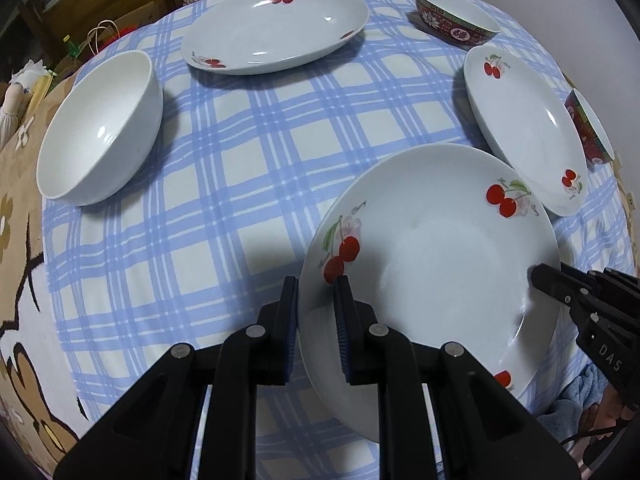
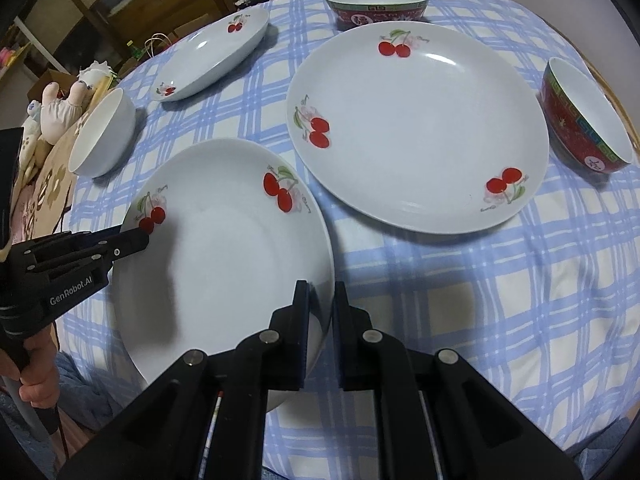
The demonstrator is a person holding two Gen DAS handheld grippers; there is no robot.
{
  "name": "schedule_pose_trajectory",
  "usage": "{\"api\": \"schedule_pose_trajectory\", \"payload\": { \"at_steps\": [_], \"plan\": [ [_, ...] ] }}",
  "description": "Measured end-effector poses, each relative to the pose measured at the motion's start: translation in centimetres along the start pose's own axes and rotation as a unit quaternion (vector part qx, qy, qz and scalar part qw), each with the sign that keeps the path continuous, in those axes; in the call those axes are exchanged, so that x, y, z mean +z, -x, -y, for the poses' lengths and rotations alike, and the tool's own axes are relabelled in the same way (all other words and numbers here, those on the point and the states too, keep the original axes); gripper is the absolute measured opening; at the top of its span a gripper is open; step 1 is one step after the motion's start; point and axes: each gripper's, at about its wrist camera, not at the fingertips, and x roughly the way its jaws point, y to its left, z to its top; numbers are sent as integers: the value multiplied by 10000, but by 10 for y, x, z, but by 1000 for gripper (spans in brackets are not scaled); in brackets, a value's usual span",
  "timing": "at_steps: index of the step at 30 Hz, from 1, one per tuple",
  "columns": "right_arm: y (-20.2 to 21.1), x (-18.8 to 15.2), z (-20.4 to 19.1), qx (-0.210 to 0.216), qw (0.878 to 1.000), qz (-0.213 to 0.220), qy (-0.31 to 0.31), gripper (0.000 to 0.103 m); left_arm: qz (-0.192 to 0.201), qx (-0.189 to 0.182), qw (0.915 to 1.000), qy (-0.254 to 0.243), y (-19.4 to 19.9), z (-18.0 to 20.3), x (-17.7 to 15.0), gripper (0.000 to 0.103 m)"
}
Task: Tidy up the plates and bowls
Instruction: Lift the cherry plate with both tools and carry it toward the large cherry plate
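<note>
Tablecloth (image 1: 240,168) of blue plaid covers the table, wooden furniture (image 2: 160,0) behind.

Dark wooden cabinet (image 2: 132,4) behind; blue checked tablecloth (image 1: 224,184); brown floral rug (image 1: 20,240).

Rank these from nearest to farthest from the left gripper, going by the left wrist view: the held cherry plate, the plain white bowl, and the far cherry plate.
1. Held cherry plate: its rim sits between the left gripper fingers.
2. Plain white bowl: off to the left.
3. Far cherry plate: across the table, at the top.
</note>
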Motion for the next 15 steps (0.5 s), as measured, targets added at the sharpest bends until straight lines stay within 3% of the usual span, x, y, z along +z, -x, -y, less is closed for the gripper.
{"api": "schedule_pose_trajectory", "payload": {
  "at_steps": [15],
  "plan": [
    [-1, 1, -2, -225, 9997, -82, 14, 13, 90, -21, 9999, -124, -4, 4, 0, 17]
  ]
}}
